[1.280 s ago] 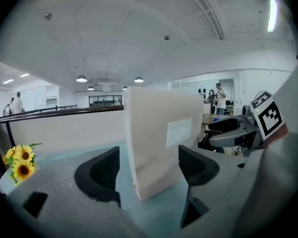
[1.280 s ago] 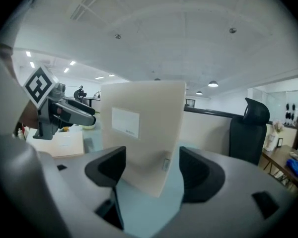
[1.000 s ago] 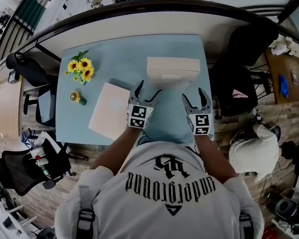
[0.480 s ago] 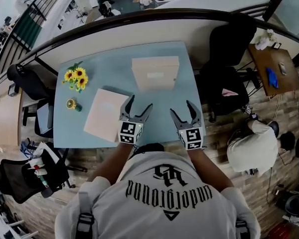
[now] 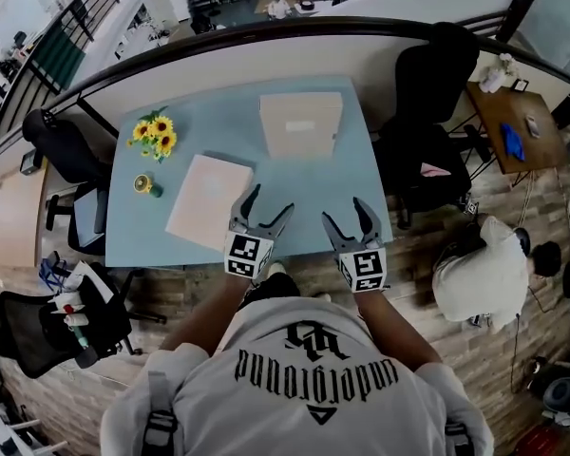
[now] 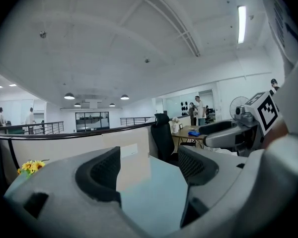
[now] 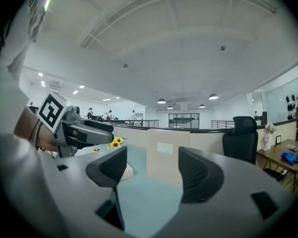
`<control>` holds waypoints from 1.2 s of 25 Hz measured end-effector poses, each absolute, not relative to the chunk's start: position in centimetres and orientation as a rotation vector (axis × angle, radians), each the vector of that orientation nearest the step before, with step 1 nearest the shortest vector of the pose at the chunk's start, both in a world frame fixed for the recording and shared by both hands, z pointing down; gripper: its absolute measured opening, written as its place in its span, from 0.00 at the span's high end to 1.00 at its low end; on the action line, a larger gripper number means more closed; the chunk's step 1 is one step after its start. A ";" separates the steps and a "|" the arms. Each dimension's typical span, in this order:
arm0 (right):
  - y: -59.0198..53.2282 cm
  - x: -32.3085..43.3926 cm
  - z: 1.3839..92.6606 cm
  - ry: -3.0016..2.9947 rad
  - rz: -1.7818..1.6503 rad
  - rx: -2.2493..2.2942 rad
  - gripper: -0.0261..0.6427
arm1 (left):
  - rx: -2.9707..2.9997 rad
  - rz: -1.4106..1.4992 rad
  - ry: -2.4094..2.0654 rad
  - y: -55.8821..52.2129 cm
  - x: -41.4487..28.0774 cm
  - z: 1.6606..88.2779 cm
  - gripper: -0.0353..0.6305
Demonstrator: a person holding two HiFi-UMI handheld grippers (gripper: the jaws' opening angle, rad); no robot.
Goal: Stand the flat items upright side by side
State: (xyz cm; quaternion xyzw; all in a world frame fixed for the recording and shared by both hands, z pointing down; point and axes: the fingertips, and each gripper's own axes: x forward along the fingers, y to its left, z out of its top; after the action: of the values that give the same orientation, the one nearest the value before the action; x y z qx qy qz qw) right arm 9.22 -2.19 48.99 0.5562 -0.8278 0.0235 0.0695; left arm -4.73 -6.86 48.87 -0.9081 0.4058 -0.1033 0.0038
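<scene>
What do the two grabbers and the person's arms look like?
Each one, the left gripper and the right gripper, has two curved light grey jaws with black ribbed pads, and a cube with black-and-white square markers at the back. The person wears a white short-sleeved T-shirt with black print.

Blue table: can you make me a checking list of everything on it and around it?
Surface: light blue rectangular table, mostly bare.
Job's things: beige flat box with a white label stands upright at the far side; pale beige flat box lies flat, centre-left.
Clutter: bunch of yellow sunflowers at the far left; small yellow and green object beside it, too small to tell what it is.
Grippers: left gripper open and empty; right gripper open and empty; both over the near edge.
Cables: nothing seen.
Surroundings: black office chair, brown wooden desk, person in a white top on the right.
</scene>
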 end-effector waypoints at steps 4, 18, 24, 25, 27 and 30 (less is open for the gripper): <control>-1.6 7.1 48.3 -2.494 0.067 1.694 0.47 | -2.839 -0.312 1.252 -6.9 -6.9 48.1 0.39; -7.2 -9.8 49.0 -2.466 0.180 1.724 0.47 | -2.903 -0.418 1.185 -12.1 -25.4 49.0 0.39; -9.1 -16.3 50.2 -2.431 0.244 1.742 0.47 | -2.932 -0.453 1.171 -14.6 -32.4 50.2 0.38; -9.3 -17.0 50.5 -2.424 0.254 1.739 0.47 | -2.943 -0.452 1.168 -14.8 -33.1 50.4 0.38; -9.7 -18.2 51.3 -2.407 0.289 1.733 0.47 | -2.965 -0.461 1.167 -15.2 -34.2 51.1 0.38; -10.3 -19.3 52.8 -2.379 0.353 1.727 0.46 | -2.994 -0.505 1.159 -15.7 -35.4 52.7 0.38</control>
State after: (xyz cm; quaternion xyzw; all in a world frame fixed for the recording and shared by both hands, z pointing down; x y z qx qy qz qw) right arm -19.30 -10.31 52.76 0.5807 -0.8003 0.1188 0.0902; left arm -35.42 -15.67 52.73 -0.9200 0.3559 -0.1550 -0.0542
